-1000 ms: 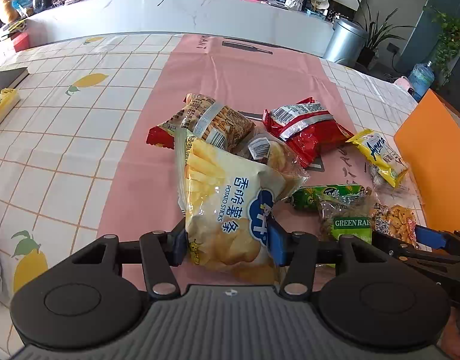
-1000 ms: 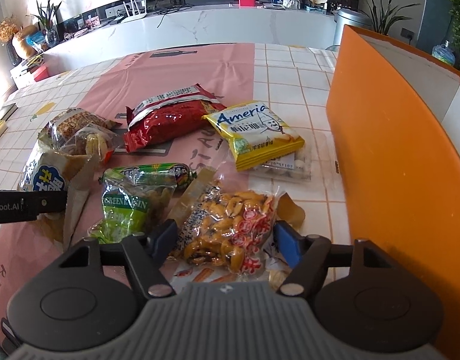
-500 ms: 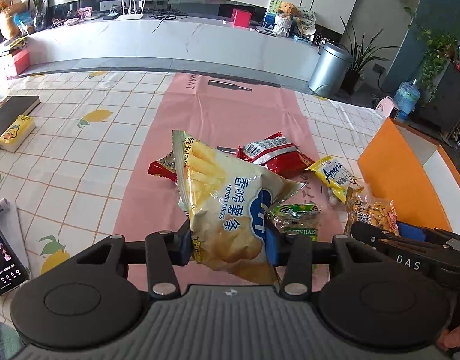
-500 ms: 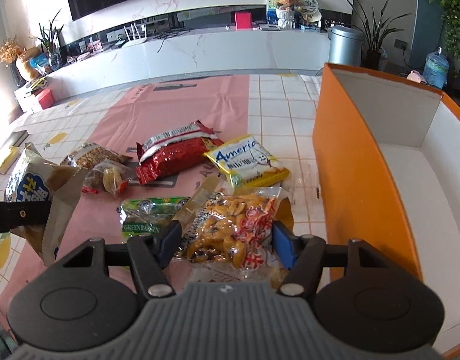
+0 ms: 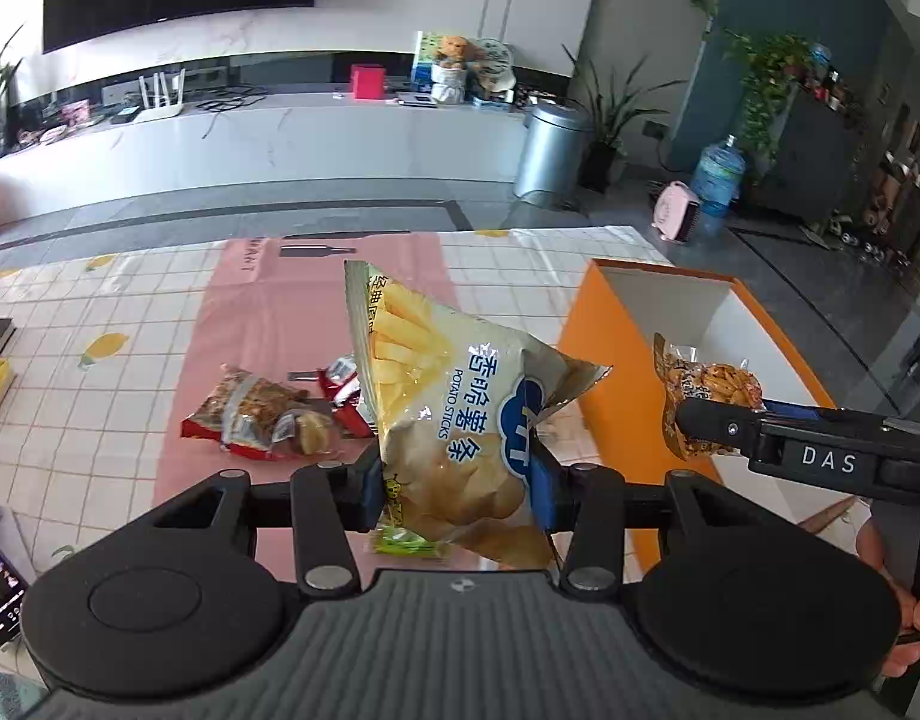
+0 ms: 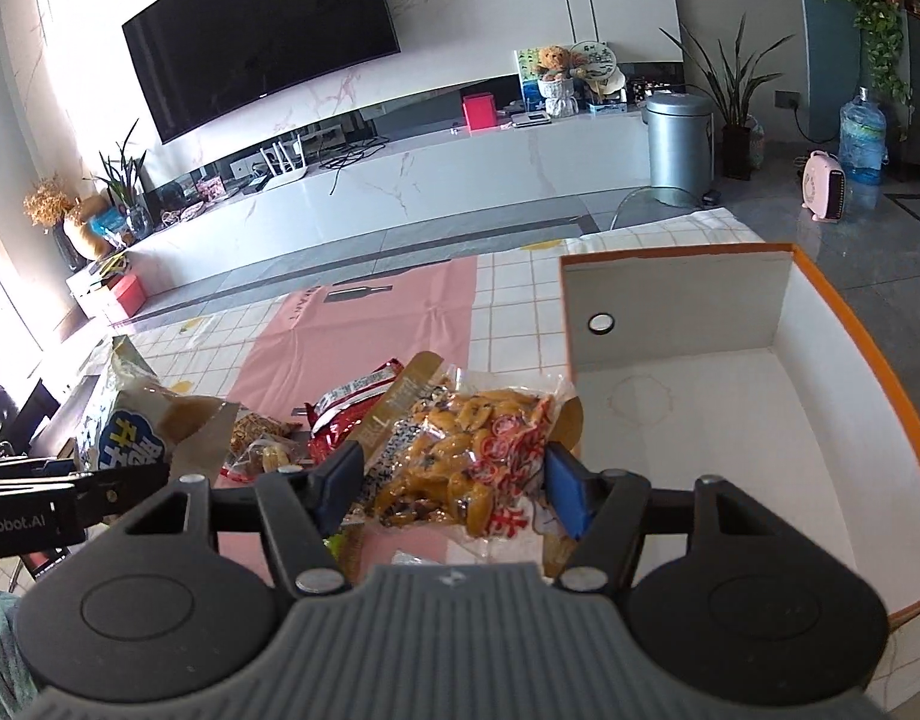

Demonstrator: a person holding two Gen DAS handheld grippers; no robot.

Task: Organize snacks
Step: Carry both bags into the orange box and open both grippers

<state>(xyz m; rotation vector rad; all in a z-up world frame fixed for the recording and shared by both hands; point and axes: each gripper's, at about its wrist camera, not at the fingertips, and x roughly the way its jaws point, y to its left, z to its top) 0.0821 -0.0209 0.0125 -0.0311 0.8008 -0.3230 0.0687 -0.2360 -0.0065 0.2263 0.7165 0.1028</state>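
While left gripper (image 5: 457, 474) pinches potato-sticks bag (image 5: 454, 414), right gripper (image 6: 448, 483) clamps nut pack (image 6: 466, 462) — orange box (image 6: 868, 336) beside, seemingly unobstructed.

Orange box (image 6: 688, 420) open-topped, white inside bare: free room above and within. Near wall (image 5: 610, 384) stands between box and snack heap (image 5: 262, 414) left of box. Counter (image 5: 100, 396) left of heap mostly bare.
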